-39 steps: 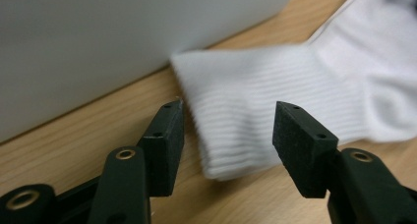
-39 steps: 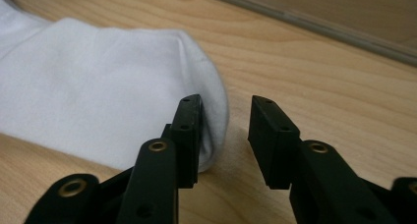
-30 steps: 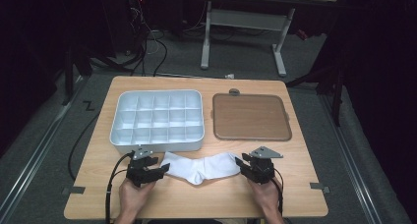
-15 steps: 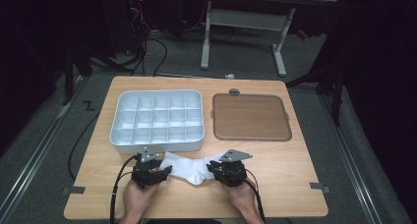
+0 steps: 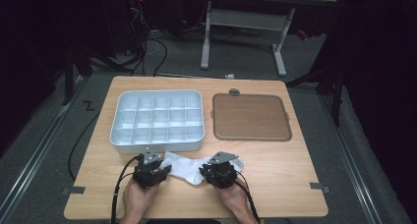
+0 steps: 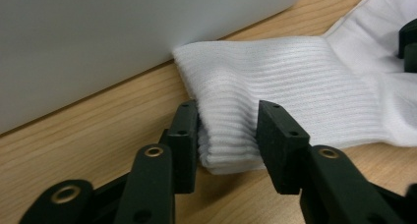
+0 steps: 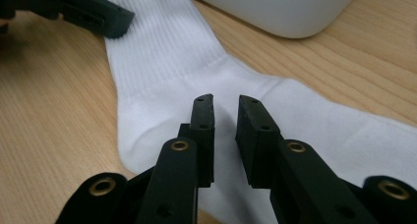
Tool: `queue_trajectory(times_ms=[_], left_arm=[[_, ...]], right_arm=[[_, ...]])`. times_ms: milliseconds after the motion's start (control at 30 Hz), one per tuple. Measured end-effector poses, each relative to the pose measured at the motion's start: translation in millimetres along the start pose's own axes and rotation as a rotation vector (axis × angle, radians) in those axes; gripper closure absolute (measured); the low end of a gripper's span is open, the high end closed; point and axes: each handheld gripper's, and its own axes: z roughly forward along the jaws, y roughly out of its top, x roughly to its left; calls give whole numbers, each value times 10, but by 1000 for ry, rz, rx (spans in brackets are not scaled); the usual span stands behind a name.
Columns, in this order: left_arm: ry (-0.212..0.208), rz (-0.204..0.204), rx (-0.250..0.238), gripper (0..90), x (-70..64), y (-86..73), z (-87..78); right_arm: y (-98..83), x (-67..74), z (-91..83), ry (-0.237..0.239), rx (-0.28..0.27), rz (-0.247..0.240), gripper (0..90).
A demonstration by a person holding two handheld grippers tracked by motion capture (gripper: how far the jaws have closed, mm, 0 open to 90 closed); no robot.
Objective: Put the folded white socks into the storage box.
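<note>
A white sock (image 5: 189,164) lies flat on the wooden table, just in front of the tray. My left gripper (image 5: 164,166) is at its cuff end. In the left gripper view its jaws (image 6: 228,116) have just been closing, and the ribbed cuff (image 6: 231,101) is bunched between the pads. My right gripper (image 5: 206,170) is at the sock's middle (image 7: 167,62). Its jaws (image 7: 226,103) have also been closing. White fabric now fills the narrow gap between them. The toe end (image 5: 236,161) pokes out behind the right gripper.
A white compartment tray (image 5: 157,144) stands just behind the sock, its wall close to both grippers (image 6: 123,32) (image 7: 280,13). A brown mat (image 5: 251,117) lies to its right. Bare table (image 5: 295,184) stretches to the right of my hands.
My right hand has slid left from the sock's toe end to its middle, with its jaws narrower. The left hand has stayed at the cuff while its jaws drew in.
</note>
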Motion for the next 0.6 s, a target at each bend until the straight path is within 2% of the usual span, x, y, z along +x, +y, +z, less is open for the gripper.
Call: queue_trajectory(times_ms=[33,67,233,367,467,600], left_arm=[[0,-3,-1,641,-2,0,1],[1,-10,2,678,-6,2,3],[-14,-37,16,753,5,21,6],[-44,-93,50,787,56,78,6],[-42,-110,53,791,63,90,10],[-39,-109,52,796,59,88,6]], right_arm=[[-12,-3,8,-5,4,-7,778],[-36,-2,29,-10,17,-9,779],[-52,14,35,-20,12,-25,779],[-51,18,36,-22,13,-29,779],[-47,21,37,-23,18,-43,778],[-44,29,39,-27,23,-69,778]])
